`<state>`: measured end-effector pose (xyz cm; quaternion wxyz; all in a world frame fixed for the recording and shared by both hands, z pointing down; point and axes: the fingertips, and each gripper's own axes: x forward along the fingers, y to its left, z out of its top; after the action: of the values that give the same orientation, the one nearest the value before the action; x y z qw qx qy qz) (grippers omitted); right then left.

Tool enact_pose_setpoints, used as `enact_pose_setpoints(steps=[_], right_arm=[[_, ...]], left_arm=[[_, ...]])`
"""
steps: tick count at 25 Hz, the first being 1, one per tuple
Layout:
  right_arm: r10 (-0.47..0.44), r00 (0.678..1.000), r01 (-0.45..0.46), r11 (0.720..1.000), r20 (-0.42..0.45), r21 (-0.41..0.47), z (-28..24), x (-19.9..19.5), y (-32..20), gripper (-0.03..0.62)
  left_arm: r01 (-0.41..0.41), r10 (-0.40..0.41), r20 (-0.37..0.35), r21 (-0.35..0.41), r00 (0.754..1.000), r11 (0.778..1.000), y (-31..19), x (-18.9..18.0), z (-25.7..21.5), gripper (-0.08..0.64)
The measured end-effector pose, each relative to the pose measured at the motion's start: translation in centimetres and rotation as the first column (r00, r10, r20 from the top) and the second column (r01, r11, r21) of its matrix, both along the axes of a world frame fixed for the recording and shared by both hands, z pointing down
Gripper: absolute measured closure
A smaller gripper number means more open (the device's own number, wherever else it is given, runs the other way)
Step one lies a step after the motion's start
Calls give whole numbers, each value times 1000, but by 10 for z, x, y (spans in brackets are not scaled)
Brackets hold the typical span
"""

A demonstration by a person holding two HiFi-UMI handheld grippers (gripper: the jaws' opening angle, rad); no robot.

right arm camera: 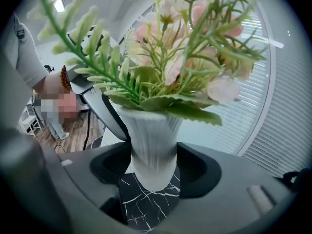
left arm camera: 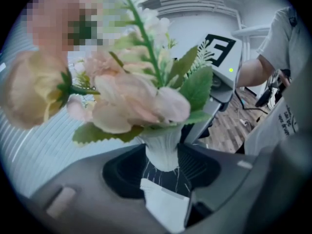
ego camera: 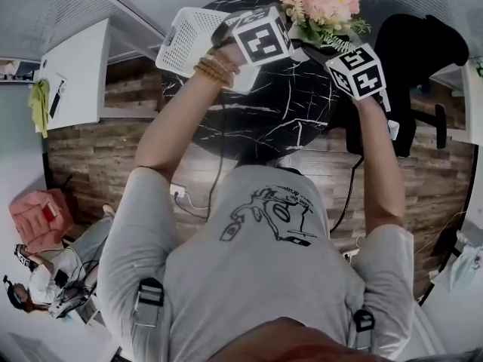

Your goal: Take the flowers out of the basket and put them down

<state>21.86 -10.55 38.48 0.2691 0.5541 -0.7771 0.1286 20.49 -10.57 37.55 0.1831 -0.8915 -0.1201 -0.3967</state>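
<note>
Closest to the head camera is the person's grey shirt (ego camera: 256, 277), filling the 6 o'clock half of the view; both bare forearms (ego camera: 170, 119) reach toward 12 o'clock over a round black marble table (ego camera: 264, 119); the flowers (ego camera: 321, 2), pink blooms with fern sprigs in a white ribbed vase (right arm camera: 151, 140), are held between the two grippers at 1 o'clock, over the table's far rim; the left gripper (left arm camera: 163, 167) has its fingers partly spread and pressed on the vase's lower body; the right gripper (right arm camera: 153, 172) clamps the same vase from the opposite side, fingers set fairly wide; the white perforated basket (ego camera: 192, 40) sits at the table's 11 o'clock rim, apart from the flowers.
</note>
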Motion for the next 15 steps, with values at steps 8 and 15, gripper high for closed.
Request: enact_pose_setpoints(steps=[8,15], right_arm=[[50,999,-50,999,-2,-2,0,31,32,293],[60,998,-60,998,3,-5,1,41,39,293]], left_arm=[[-53,53,-3,-5,999,999,31,31,0,354],[-61,61,4,-5,998,998,37,41,1,354]])
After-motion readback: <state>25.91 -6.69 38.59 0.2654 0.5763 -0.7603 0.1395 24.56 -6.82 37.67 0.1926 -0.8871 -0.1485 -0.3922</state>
